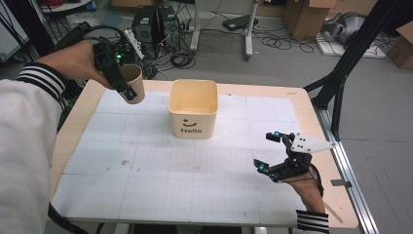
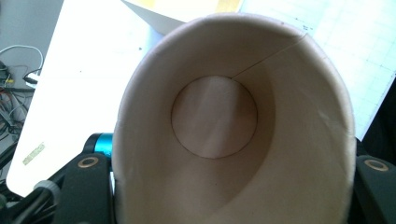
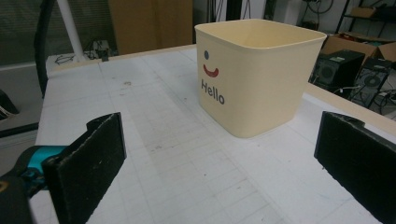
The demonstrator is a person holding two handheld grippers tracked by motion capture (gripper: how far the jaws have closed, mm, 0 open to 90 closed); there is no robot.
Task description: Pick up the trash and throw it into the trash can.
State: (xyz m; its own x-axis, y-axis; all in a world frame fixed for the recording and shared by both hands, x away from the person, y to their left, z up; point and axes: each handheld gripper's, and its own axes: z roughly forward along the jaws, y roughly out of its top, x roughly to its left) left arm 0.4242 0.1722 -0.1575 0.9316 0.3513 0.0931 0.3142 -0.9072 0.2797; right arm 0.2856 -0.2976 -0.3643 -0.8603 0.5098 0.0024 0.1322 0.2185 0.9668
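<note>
Cup lifted, not yet in the tub.
Your left gripper (image 1: 127, 92) pinches the paper cup (image 1: 135, 83) in the air over the tabletop's far left corner, tipped, looks empty inside. The tub (image 1: 193, 114) near the far edge reads "Hello" under a smiley. Your right gripper (image 1: 269, 152) is spread wide, holding nothing, near the right edge. Left, I'd guess: carry the cup to the tub.

paper cup (image 2: 224, 140) base cut off by frame bottom; tub (image 2: 182, 11) mostly hidden behind it
</note>
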